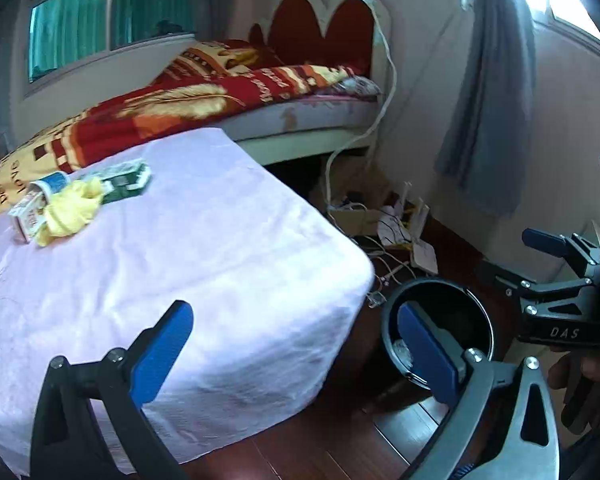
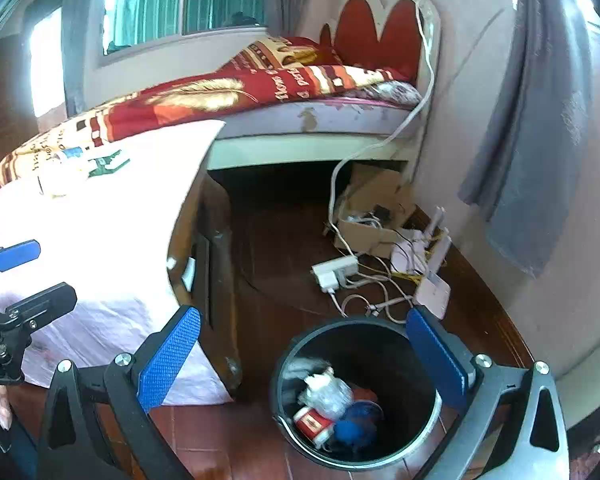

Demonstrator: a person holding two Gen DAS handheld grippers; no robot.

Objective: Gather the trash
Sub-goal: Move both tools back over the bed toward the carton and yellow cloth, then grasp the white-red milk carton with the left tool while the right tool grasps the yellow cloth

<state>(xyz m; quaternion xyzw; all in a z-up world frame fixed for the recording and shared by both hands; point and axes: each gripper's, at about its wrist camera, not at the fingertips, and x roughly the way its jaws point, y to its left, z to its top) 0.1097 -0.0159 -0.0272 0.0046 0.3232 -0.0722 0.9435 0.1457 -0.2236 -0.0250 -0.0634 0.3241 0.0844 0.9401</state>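
- Dark wooden floor [image 2: 284, 264] runs between a bed [image 1: 300, 120] under the window and a worktop [image 1: 180, 240] draped in a pale pink cloth.
- On the worktop's far left part lies a small heap of trash: a crumpled yellow wrapper [image 1: 70, 208], a paper cup [image 1: 46, 186] tipped on its side with its mouth toward the left, a small carton [image 1: 26, 218] and a green-and-white packet [image 1: 126, 180] whose long axis runs left to right.
- Most of the cloth between that heap and the near edge is bare.
- A black round bin [image 2: 356, 396] stands on the floor just off the worktop's right corner, mouth up, with wrappers, a red-and-white packet and blue pieces inside.
- Beyond the bin, cables, a power strip [image 2: 334, 272] and a cardboard box [image 2: 368, 216] crowd the floor by the wall.
- Left gripper [image 1: 296, 352] hangs over the worktop's near right corner, fingers spread wide, holding nothing.
- Right gripper [image 2: 312, 360] is poised above the bin, tilted downward, fingers likewise wide apart and empty.
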